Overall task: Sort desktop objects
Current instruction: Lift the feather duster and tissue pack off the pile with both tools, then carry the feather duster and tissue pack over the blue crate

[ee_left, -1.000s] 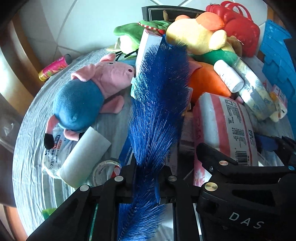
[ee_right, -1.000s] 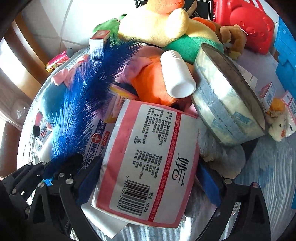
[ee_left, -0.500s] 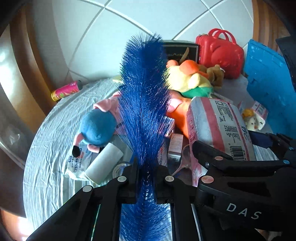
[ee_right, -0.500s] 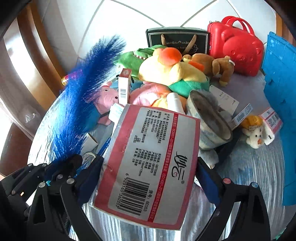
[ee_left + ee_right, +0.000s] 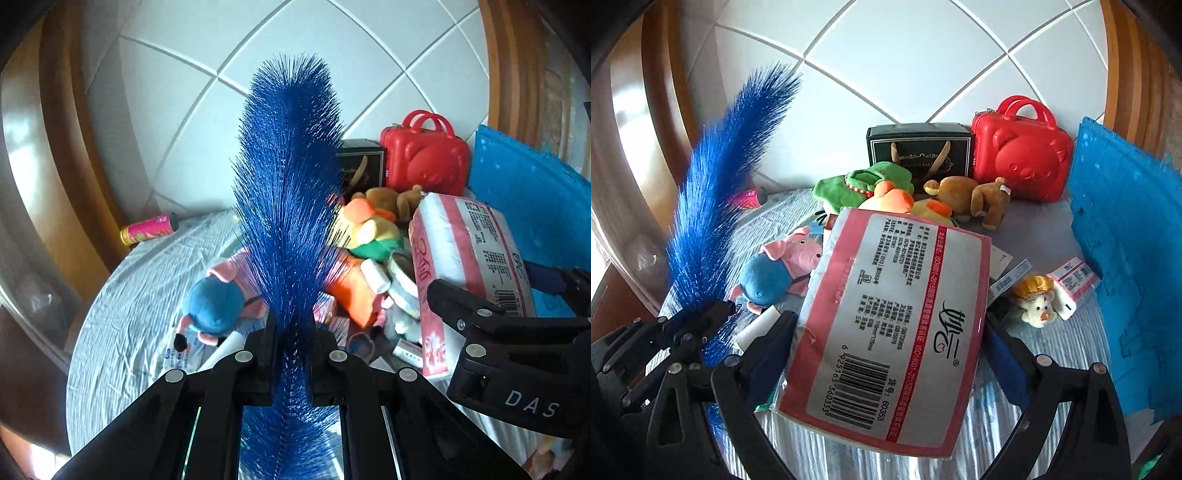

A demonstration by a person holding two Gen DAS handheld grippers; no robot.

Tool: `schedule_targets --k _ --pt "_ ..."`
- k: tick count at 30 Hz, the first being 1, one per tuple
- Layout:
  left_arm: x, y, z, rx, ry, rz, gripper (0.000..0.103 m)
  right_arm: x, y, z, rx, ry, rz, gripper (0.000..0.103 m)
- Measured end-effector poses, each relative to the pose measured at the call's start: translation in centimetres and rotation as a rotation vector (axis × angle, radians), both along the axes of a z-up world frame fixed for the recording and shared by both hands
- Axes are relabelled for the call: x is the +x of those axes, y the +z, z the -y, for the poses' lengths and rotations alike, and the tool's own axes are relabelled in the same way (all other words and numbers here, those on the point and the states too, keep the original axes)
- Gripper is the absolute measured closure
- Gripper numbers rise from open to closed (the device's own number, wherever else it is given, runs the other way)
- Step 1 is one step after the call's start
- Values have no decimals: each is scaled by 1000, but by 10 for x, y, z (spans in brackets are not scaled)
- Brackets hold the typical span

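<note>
My left gripper (image 5: 291,332) is shut on a long blue bristle brush (image 5: 290,192), which stands up above the table; the same blue bristle brush (image 5: 713,206) rises at the left of the right wrist view. My right gripper (image 5: 890,332) is shut on a pink and white tissue pack (image 5: 890,325), its blue pads pressed on both sides. That tissue pack (image 5: 465,266) also shows at the right of the left wrist view, held high over the clutter. Both held things hide part of the pile below.
The round table (image 5: 1052,236) with a grey cloth carries a pig plush (image 5: 779,266), a green plush (image 5: 864,181), a brown bear (image 5: 975,195), a black box (image 5: 919,151), a red bear case (image 5: 1023,151), a blue crate (image 5: 1126,236) at right and a pink can (image 5: 147,229).
Both grippers have risen well above the table with the brush and the tissue pack; the clutter now looks smaller and farther below, and more of the tiled wall shows.
</note>
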State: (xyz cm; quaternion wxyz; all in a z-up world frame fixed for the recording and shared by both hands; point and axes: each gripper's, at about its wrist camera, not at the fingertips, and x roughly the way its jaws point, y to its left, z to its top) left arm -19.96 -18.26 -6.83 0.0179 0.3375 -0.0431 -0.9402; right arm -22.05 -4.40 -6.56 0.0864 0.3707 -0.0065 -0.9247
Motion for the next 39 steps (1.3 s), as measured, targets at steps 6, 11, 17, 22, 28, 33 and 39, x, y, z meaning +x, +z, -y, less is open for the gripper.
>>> schedule_targets --k 6,11,17,22,28,33,39 --pt "10 22 -31 6 -39 -45 94 16 25 -27 18 -42 -60 6" --pt "16 44 -71 8 -61 -104 94 31 45 -65 27 -79 -123 6" --pt "24 64 -140 18 -49 -156 94 46 71 -133 44 -98 -208 6" --pt "30 77 -200 29 -11 -170 93 51 86 -195 70 -64 -249 6" --pt "34 94 -252 5 -15 -183 93 53 102 -261 71 -66 -284 6" --pt "28 106 -287 -10 -94 -205 93 56 111 -298 52 -137 -304 6" --pt "22 129 -341 -1 -184 -250 93 65 126 -342 74 -238 -314 6"
